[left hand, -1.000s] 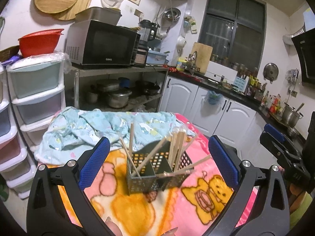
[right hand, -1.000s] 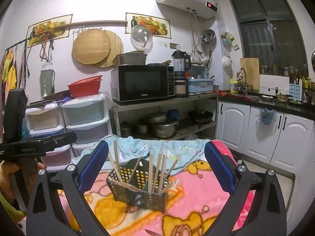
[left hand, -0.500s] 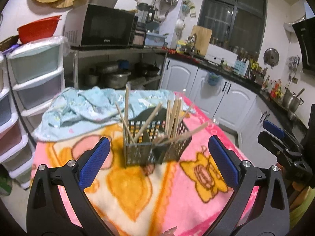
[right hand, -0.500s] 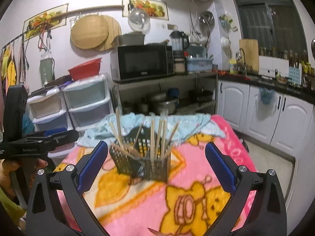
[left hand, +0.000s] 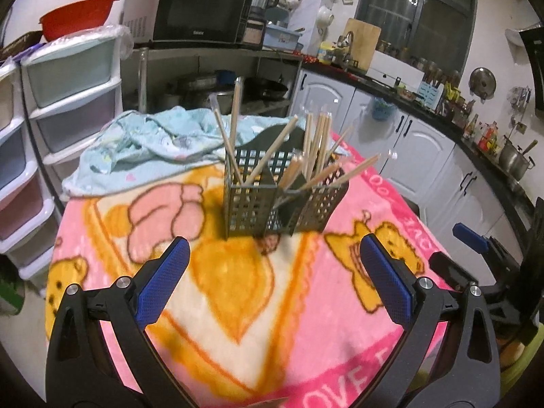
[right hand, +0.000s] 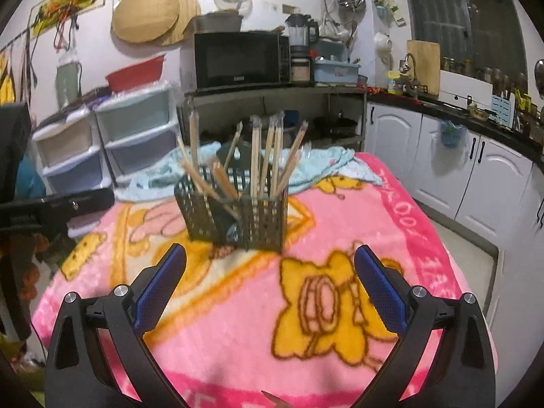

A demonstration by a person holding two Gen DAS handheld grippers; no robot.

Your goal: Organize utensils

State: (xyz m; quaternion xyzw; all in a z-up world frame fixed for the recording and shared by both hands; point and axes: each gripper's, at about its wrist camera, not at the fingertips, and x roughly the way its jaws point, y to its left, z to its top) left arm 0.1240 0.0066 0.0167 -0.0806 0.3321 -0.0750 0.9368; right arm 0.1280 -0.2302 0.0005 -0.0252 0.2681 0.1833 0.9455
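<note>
A dark mesh utensil caddy (left hand: 272,200) stands upright on the pink cartoon blanket (left hand: 238,292) that covers the table. Several wooden chopsticks (left hand: 316,146) lean in its compartments. It also shows in the right wrist view (right hand: 238,216), with its chopsticks (right hand: 268,156). My left gripper (left hand: 273,278) is open and empty, held above the blanket in front of the caddy. My right gripper (right hand: 268,280) is open and empty, also short of the caddy. The right gripper shows at the right edge of the left wrist view (left hand: 476,248).
A crumpled light-blue cloth (left hand: 149,149) lies on the table behind the caddy. Plastic drawer units (left hand: 71,102) stand at the left. A shelf with a microwave (left hand: 197,13) is at the back. White cabinets (left hand: 425,156) run along the right.
Both grippers have risen and tilted down, so more of the blanket shows below the caddy. Both stay open. The caddy and chopsticks have not moved.
</note>
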